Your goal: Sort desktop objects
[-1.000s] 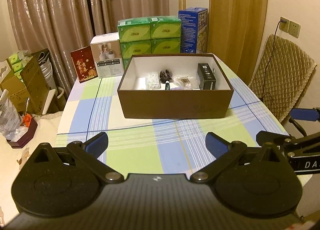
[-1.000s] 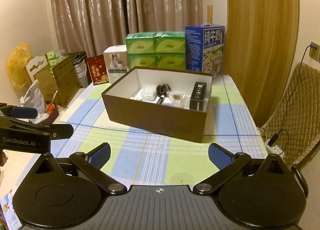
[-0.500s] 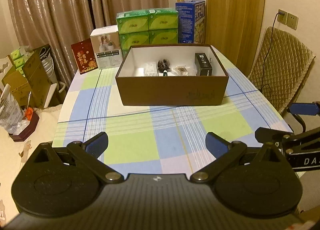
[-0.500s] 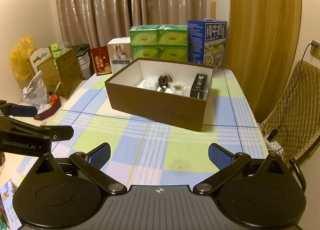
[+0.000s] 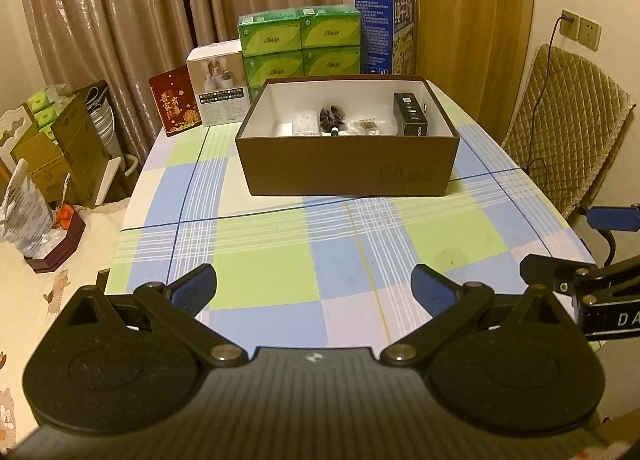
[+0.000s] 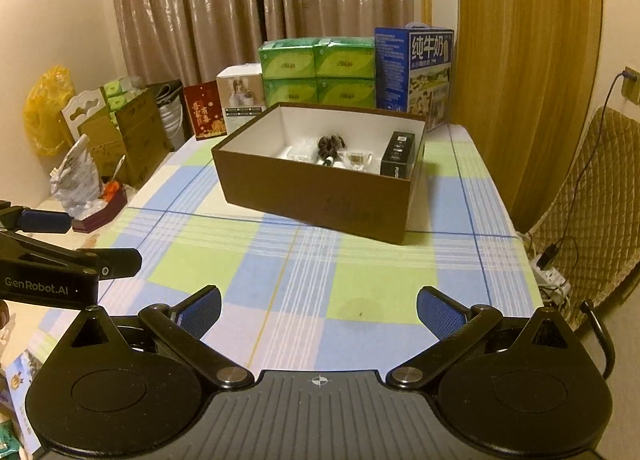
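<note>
Left wrist view showed my left claw (image 5: 314, 286) spread wide and holding nothing above the checked surface (image 5: 260, 260), well short of the brown cardboard box (image 5: 348, 167). Inside the box lay a black carton (image 5: 410, 115), a dark brush (image 5: 332, 117) and small clear packets (image 5: 306, 125). My right claw (image 6: 319, 306) was likewise spread and unloaded, near the surface's front edge.

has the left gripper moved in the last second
Yes. The left gripper has pulled back from the brown box, which looks smaller and farther off, with more checked tablecloth showing.
</note>
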`<state>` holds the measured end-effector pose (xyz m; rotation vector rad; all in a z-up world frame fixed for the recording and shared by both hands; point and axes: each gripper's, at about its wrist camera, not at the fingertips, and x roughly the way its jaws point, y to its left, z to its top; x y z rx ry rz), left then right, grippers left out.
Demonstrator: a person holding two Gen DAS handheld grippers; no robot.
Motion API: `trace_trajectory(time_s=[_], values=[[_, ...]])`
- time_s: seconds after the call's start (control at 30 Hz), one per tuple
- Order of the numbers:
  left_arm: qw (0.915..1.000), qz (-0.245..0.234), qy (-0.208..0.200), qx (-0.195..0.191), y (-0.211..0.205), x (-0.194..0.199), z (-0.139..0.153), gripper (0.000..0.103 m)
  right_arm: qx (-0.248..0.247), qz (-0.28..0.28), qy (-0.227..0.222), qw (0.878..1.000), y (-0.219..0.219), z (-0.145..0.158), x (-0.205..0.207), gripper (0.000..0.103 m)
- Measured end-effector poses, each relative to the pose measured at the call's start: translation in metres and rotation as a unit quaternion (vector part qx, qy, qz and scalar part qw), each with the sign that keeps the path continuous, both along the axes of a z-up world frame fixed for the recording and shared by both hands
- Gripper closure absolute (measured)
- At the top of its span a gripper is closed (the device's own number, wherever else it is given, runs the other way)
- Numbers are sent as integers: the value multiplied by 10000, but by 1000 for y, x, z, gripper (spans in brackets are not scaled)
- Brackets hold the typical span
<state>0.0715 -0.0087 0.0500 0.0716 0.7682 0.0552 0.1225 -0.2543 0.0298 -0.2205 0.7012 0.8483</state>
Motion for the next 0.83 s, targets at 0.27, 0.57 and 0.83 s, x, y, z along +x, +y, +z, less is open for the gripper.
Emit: trace_trajectory(time_s=[0.27,0.57,0.83], values=[[10000,32,71,45,0,-4,-4,1,-26,34,82,10000,1,-2,-2,2],[9998,55,169,50,4,-2,-8,1,-80,38,169,9998,6,-6,-1,2],[9998,57,162,52,6,6,-11,1,-98,34,206,9997,13,-9,7,2]])
